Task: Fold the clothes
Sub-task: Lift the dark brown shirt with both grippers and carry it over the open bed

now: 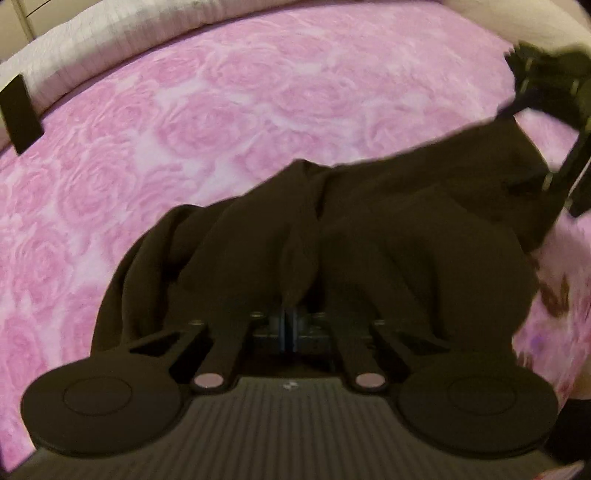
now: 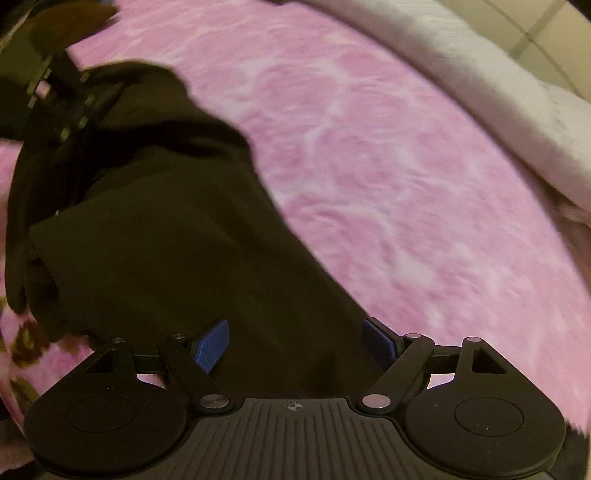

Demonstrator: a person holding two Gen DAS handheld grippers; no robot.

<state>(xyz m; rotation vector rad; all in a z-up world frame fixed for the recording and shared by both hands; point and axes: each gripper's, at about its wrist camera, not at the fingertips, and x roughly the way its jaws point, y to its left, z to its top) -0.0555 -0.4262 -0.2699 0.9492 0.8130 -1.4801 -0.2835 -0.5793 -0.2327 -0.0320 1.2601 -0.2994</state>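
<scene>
Dark garment (image 1: pixel 369 229): one piece, bunched in loose ridges on the pink rose-patterned bedspread (image 1: pixel 184 110), near its front edge, not laid flat. Left gripper (image 1: pixel 290 314): fingers pinched together on a gathered fold of the cloth, apparently to lift or drag that edge. Right gripper (image 2: pixel 295 343): blue pads (image 2: pixel 212 345) spread wide with the fabric lying between them, clamping nothing; whether arriving or letting go, cannot tell. White quilt (image 1: pixel 110 33) lines the far side.

Left tool (image 1: pixel 290 321) tips buried under dark garment (image 1: pixel 369 229); pink bedspread (image 2: pixel 406 184) motion-blurred; garment type unclear
</scene>
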